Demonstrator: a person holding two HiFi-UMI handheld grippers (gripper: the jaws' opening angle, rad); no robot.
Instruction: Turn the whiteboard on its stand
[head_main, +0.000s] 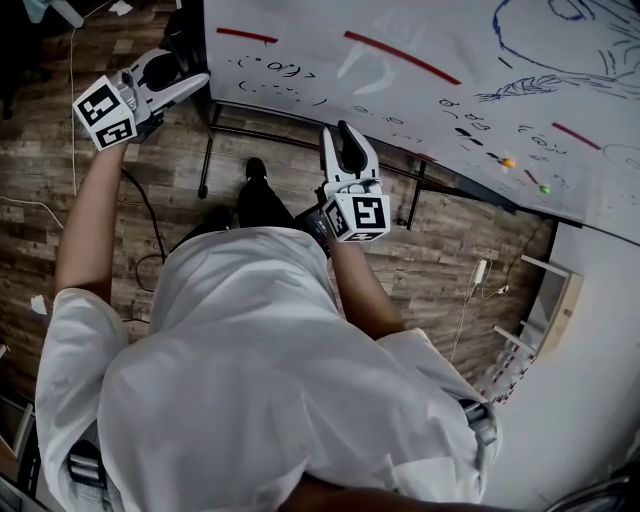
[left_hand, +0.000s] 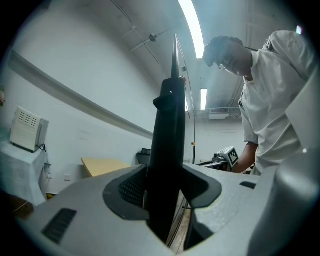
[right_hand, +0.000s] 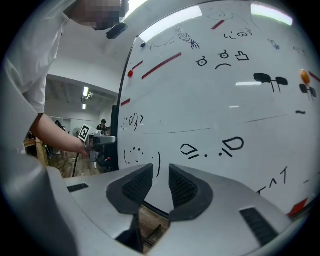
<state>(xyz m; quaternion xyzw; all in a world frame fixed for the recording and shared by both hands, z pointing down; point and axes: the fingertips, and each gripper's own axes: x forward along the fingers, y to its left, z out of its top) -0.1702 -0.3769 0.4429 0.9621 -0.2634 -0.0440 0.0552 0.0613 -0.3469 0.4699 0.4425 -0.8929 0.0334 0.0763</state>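
Note:
The whiteboard leans at the top of the head view, covered with red lines and blue and black scribbles. My left gripper is at its left side. In the left gripper view the board's black edge stands between the jaws of the left gripper, against the left pad, with a slit of floor showing on the right. My right gripper points at the board's lower edge. In the right gripper view the right gripper has its pads a narrow gap apart with nothing between them, and the board's face lies just beyond.
Black stand legs run down under the board onto the wooden floor. Cables trail on the floor. A white shelf stands at the right. Orange and green magnets stick to the board.

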